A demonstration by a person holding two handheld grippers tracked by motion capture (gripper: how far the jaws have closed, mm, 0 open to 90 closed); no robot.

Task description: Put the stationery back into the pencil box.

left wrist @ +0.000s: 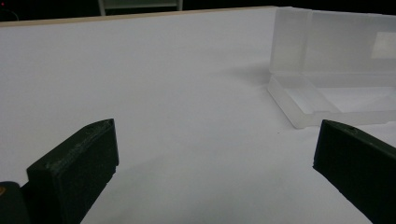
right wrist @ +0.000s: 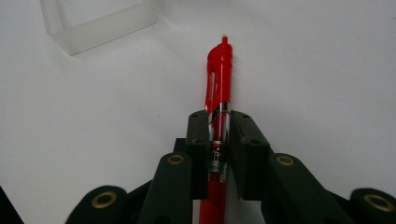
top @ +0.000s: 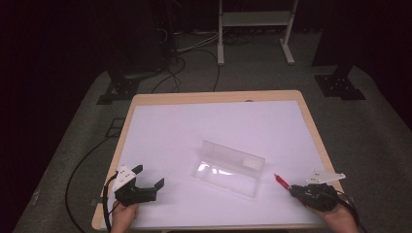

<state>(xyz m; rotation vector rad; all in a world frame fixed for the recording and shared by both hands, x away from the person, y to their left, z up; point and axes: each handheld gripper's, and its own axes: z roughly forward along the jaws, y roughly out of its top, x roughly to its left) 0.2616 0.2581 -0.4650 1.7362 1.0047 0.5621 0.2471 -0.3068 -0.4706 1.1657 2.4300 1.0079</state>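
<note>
Right gripper [right wrist: 218, 128] clamped the red plastic click pen [right wrist: 218, 88] lengthwise | left gripper [left wrist: 212, 154] gaped, empty | risk: your pen could slide along the pads and miss the open clear plastic case [top: 228, 170].

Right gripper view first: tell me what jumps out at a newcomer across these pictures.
A red pen sits between the jaws of the right hand-held gripper, near the table's right front corner. A clear plastic case lies open mid-table on the white mat. The left hand-held gripper hovers open at front left.
</note>
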